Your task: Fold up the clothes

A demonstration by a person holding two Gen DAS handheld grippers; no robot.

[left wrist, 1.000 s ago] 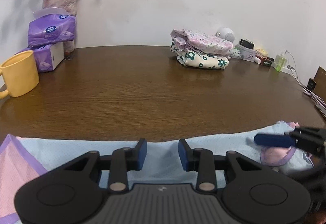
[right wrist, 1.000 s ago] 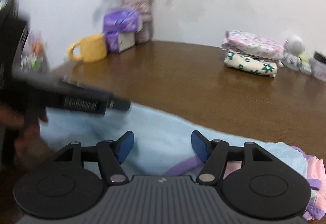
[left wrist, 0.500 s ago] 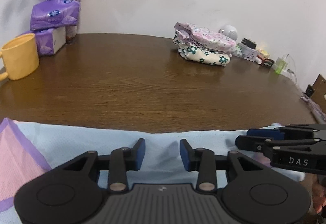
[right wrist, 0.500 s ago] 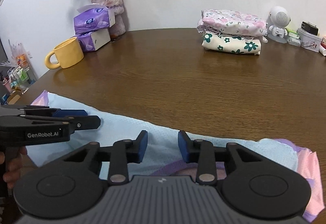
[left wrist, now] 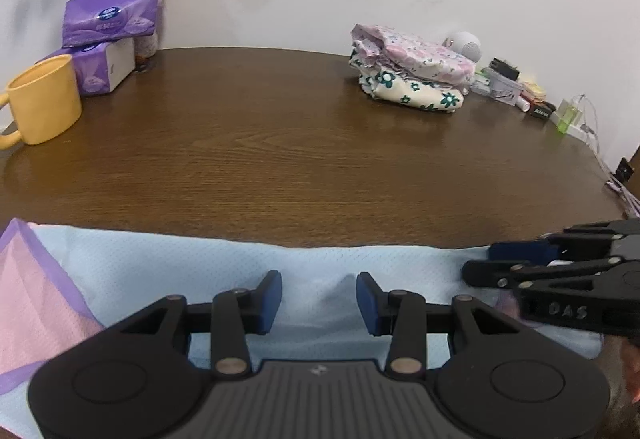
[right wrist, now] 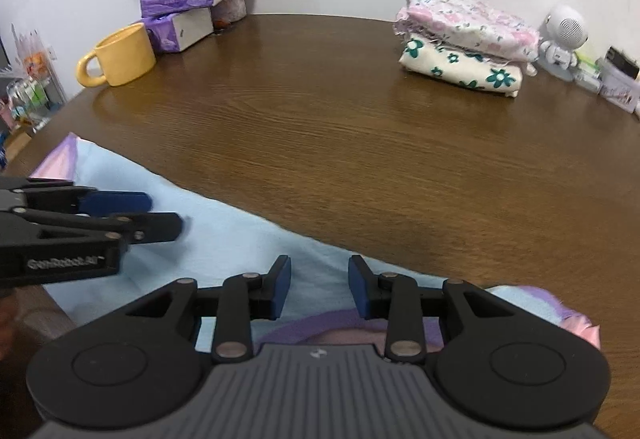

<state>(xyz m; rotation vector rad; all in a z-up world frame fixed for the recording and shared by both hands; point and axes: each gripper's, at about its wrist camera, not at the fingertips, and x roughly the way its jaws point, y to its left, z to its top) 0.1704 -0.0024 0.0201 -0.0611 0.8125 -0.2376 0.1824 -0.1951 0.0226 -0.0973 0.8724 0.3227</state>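
- Light-blue mesh fabric: the light-blue garment [left wrist: 160, 271] is spread along the near edge of the brown wooden worktop [left wrist: 320, 159], with its pink, purple-trimmed panel [left wrist: 32, 311] at the left end and its purple neckline [right wrist: 320, 323] under the right tool.
- The left tool [left wrist: 319, 297] is held low over the middle of the garment. Its jaws are set partly apart, a shade wider than a second ago, and a small rise of blue cloth is seen between the pads without being visibly pressed.
- The right tool [right wrist: 319, 287] is held over the neckline end. Its jaws have been drawn in from a wide spread to a partial gap within the last second. Cloth lies below and between the pads, but no clamping on it can be made out.
- The right-hand view, blurred a second ago, has been steadied, and the far hem of the garment is now seen lying straighter across the worktop.
- Both tools are judged to be lined up for a pinch on the near side, so the first fold is not yet begun.
- A folded floral stack [left wrist: 412, 75] is left at the far side, well apart from the garment, with a yellow mug [left wrist: 42, 99] and tissue packs [left wrist: 108, 19] at far left.
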